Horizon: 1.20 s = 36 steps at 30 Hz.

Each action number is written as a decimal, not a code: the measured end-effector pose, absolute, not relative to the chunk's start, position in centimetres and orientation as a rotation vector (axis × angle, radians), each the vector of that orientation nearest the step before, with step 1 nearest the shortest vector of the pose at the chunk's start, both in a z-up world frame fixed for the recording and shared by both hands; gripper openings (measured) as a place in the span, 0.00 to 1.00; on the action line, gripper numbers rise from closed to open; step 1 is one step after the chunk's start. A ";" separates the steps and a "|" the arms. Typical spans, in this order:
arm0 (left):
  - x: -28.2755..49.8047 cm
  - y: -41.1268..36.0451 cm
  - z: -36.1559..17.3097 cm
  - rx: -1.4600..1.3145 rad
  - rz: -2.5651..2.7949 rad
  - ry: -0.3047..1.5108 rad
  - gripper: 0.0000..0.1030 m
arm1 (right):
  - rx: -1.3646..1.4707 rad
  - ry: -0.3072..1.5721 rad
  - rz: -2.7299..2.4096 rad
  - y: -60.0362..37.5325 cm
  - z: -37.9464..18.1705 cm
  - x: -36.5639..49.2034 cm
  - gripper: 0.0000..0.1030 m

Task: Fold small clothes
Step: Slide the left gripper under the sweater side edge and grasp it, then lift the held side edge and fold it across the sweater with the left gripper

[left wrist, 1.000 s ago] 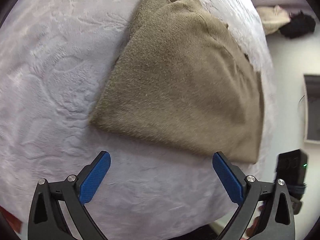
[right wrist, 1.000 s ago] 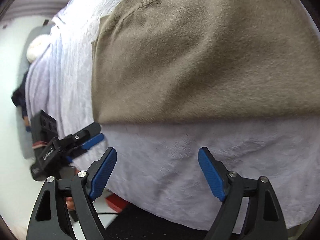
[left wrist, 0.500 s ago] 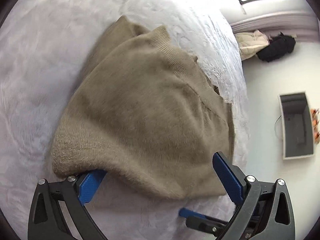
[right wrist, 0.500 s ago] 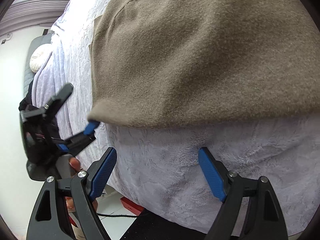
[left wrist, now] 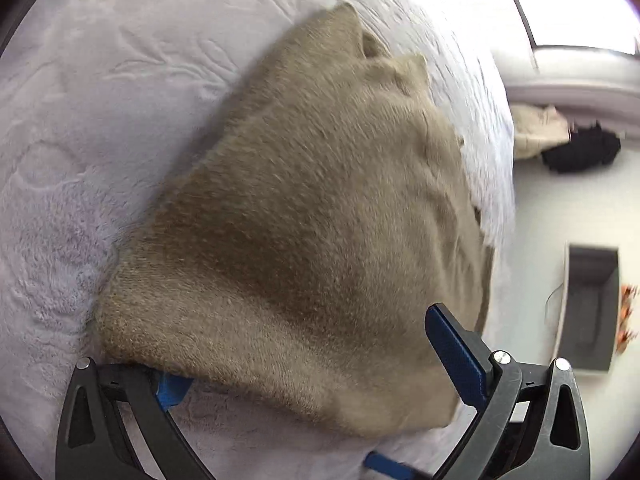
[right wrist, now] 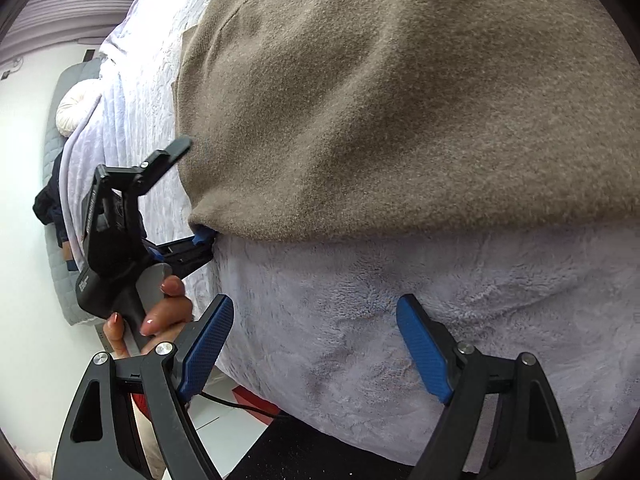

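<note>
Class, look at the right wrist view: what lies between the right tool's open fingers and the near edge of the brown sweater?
Only bare lilac fleece blanket: the right tool stands short of the brown sweater, with nothing else between them in the right wrist view.

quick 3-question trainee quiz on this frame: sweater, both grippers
1. True or false: the left gripper has one finger slid under the sweater corner.
2. The right gripper is: A) clamped on the sweater B) open above bare blanket C) out of view
3. Fill in: the sweater lies on a pale ____.

Key: 1 true; 2 B; 3 blanket
</note>
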<state>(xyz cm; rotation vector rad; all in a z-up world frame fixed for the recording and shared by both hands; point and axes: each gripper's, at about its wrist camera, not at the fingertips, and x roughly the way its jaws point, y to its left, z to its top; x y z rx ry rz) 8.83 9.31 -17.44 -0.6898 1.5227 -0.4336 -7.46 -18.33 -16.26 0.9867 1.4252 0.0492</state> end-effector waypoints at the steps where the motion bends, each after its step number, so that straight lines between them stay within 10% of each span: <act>1: 8.7 9.3 -16.9 -0.650 -0.399 1.518 0.79 | 0.984 1.424 0.048 -18.5 -16.1 -7.6 0.83; 5: 7.8 7.3 -14.8 -0.297 -0.329 1.485 0.29 | 0.958 1.417 0.040 -19.6 -15.4 -7.8 0.83; 10: 6.1 2.9 -11.3 0.098 -0.344 1.297 0.10 | 0.913 1.382 0.012 -22.0 -13.4 -7.8 0.83; 25: 0.4 -3.9 -8.8 0.622 -0.542 0.918 0.10 | 0.457 1.473 0.250 -19.5 -3.7 11.5 0.84; 34: 6.8 4.4 -12.2 -0.119 -0.470 1.391 0.11 | 0.503 1.574 0.238 -15.7 -8.7 12.8 0.84; 36: 7.6 6.8 -13.7 -0.305 -0.447 1.461 0.37 | 0.529 1.611 0.224 -15.7 -10.8 10.6 0.84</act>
